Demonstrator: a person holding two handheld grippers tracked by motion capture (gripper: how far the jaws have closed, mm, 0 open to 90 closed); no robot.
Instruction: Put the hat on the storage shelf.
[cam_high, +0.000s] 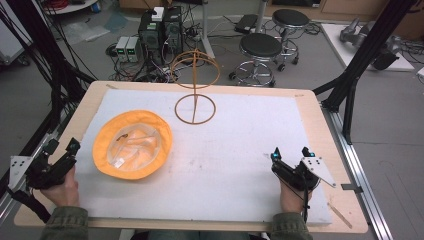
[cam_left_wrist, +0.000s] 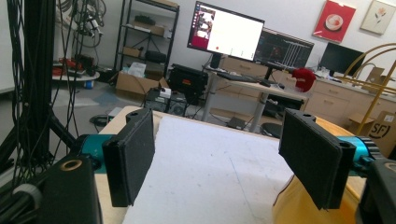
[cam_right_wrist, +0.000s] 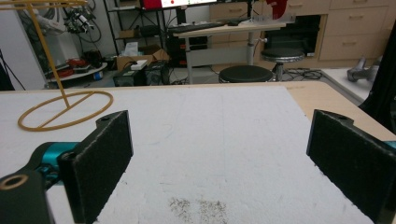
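High view: both grippers, left gripper (cam_high: 61, 152) and right gripper (cam_high: 290, 152), rest with fingers released; the hat (cam_high: 132, 144) may slide if nudged.

Orange hat (cam_high: 132, 145) with pale lining, tan wire stand (cam_high: 195, 107), white mat (cam_high: 240, 150), black jaws with teal fittings
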